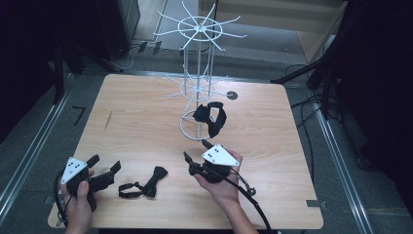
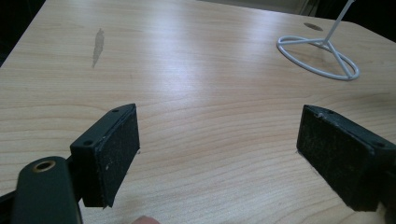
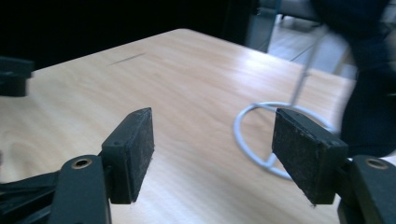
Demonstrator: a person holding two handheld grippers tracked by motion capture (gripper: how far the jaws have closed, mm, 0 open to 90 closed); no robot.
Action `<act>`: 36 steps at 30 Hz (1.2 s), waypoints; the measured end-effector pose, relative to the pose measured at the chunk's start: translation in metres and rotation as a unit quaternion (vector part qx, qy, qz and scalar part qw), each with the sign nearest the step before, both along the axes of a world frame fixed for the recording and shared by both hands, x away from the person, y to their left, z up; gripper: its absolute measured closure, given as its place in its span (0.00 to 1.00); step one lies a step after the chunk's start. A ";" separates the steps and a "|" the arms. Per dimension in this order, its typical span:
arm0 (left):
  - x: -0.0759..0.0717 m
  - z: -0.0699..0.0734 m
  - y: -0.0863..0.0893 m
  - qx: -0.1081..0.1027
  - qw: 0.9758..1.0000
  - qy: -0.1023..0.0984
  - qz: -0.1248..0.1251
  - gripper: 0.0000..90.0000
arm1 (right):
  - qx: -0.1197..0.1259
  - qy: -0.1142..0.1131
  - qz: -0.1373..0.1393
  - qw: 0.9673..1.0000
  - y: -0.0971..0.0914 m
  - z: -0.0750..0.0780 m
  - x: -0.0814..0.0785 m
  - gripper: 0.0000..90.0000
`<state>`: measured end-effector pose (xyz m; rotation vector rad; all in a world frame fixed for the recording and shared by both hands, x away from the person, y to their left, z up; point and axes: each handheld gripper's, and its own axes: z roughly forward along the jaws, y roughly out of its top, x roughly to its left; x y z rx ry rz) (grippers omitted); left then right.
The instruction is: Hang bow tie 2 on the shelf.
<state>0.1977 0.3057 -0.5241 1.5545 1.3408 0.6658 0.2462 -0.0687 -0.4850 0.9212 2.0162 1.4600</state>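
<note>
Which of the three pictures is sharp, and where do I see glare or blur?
High view: sharp on the table, surroundings dark. Left gripper view: sharp, soft glare on the wood near the white stand base. Right gripper view: bright glare on the tabletop, and the dark hanging bow tie is blurred.

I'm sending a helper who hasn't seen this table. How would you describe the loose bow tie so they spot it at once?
On the light wooden table, look at the near edge, between the left gripper and the right gripper. The small black bow tie lies flat there with its strap looped out to one side. The other black bow tie hangs on the white wire rack.
</note>
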 end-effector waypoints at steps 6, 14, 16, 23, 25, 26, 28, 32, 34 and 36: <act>0.000 0.000 0.000 0.000 1.000 0.000 0.000 0.16 | -0.004 0.009 0.035 0.999 0.017 -0.008 -0.008 0.40; 0.000 0.000 0.000 -0.002 1.000 0.000 0.000 0.16 | -0.015 0.027 0.082 0.996 0.045 -0.022 -0.018 0.44; 0.000 0.000 0.000 -0.002 1.000 0.000 0.000 0.16 | -0.016 0.030 0.087 0.996 0.048 -0.024 -0.020 0.44; 0.000 0.000 0.000 -0.002 1.000 0.001 -0.001 0.16 | -0.028 0.038 0.126 0.991 0.070 -0.031 -0.028 0.47; 0.000 0.000 0.001 -0.003 1.000 0.000 -0.001 0.16 | -0.027 0.040 0.140 0.989 0.075 -0.033 -0.029 0.47; 0.000 0.000 0.001 -0.003 1.000 0.000 -0.001 0.16 | -0.027 0.040 0.140 0.989 0.075 -0.033 -0.029 0.47; 0.000 0.000 0.001 -0.004 1.000 0.000 -0.001 0.16 | -0.027 0.040 0.159 0.986 0.081 -0.035 -0.031 0.47; 0.000 0.000 0.001 -0.004 1.000 0.000 -0.001 0.16 | -0.036 0.045 0.173 0.983 0.089 -0.038 -0.034 0.48; 0.000 0.000 0.001 -0.004 1.000 0.000 -0.001 0.16 | -0.041 0.048 0.181 0.982 0.093 -0.040 -0.034 0.48; 0.000 0.000 0.001 -0.005 1.000 0.000 -0.001 0.16 | -0.042 0.052 0.184 0.981 0.096 -0.041 -0.035 0.48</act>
